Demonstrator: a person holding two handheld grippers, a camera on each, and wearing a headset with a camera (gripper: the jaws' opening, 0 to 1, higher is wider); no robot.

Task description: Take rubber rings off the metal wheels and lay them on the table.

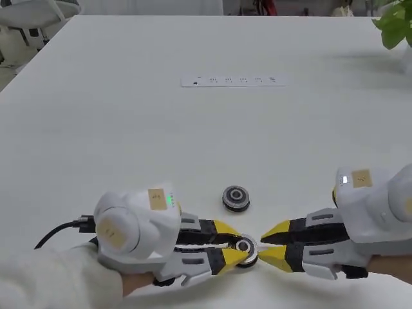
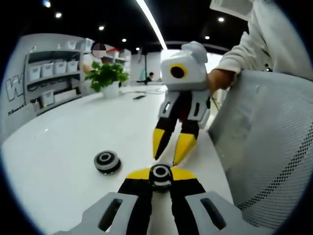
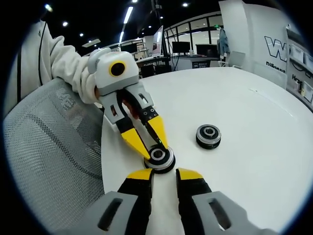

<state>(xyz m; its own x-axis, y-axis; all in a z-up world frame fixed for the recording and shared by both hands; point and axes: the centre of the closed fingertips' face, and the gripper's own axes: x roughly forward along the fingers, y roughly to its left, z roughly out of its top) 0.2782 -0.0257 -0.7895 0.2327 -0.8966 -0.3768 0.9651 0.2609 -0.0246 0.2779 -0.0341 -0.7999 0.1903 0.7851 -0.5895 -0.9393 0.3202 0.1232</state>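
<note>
White table (image 1: 206, 129) spreads wide; just nearer me than the loose wheel (image 1: 235, 197), my left gripper (image 1: 234, 248) clamps the other wheel (image 1: 244, 248), my right gripper (image 1: 262, 244) parted at it. Catching metal instead of the rubber ring (image 3: 161, 169) could twist it loose.

Bright, even overhead light; the white table (image 1: 206, 129) looks washed out. Ceiling strip lights (image 2: 149, 19) glare. Fisheye edges curve.

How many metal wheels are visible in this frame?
2. The clamped wheel sits in the left gripper's jaws; the free wheel lies on the table just beyond it.
</note>
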